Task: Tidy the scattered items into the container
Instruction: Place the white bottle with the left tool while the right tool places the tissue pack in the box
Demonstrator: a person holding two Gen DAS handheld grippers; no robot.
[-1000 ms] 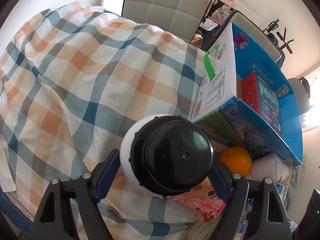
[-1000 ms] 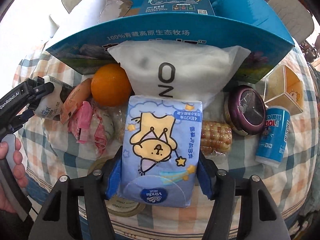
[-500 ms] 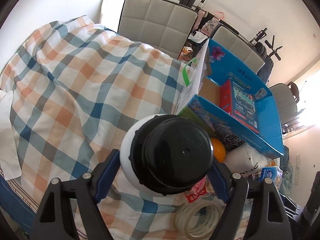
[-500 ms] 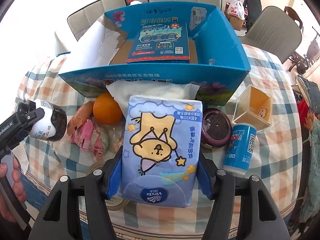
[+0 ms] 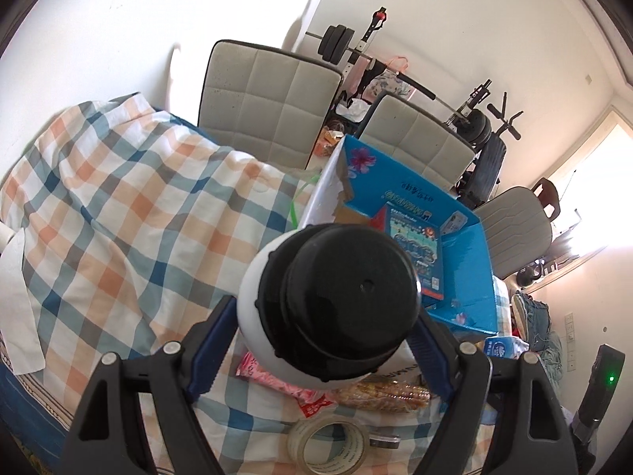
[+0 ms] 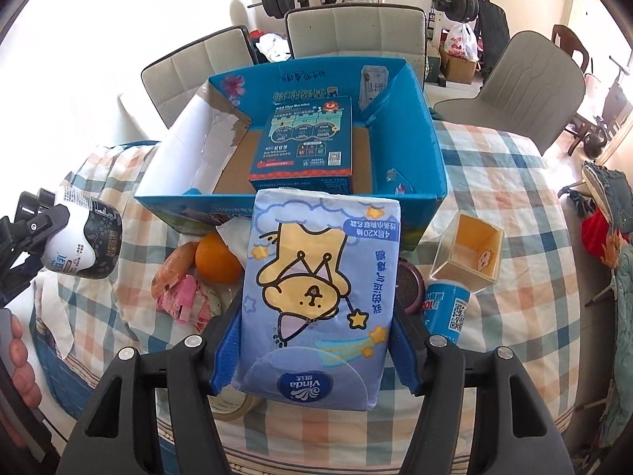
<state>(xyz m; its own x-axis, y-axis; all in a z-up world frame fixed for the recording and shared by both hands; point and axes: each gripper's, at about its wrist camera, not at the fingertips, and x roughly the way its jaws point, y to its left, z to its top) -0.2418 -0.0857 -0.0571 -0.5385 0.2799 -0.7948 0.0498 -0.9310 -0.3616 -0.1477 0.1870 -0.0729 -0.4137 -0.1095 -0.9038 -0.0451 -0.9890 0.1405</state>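
My left gripper (image 5: 316, 340) is shut on a white bottle with a black cap (image 5: 336, 304), held above the table edge left of the blue cardboard box (image 5: 470, 253). The bottle also shows in the right wrist view (image 6: 83, 245). My right gripper (image 6: 316, 352) is shut on a blue Vinda tissue pack (image 6: 316, 297), held above the table in front of the open blue box (image 6: 419, 150). A teal carton (image 6: 304, 146) lies inside the box.
On the checked tablecloth (image 6: 494, 206) lie an orange (image 6: 217, 261), pink snack packets (image 6: 182, 301), a blue can (image 6: 447, 308), a clear cube box (image 6: 467, 257), a dark round lid (image 6: 407, 285) and a tape roll (image 5: 328, 447). Chairs (image 6: 356, 31) stand behind.
Both grippers have risen with their loads. The box interior now shows from above in both views, and the table items look smaller.
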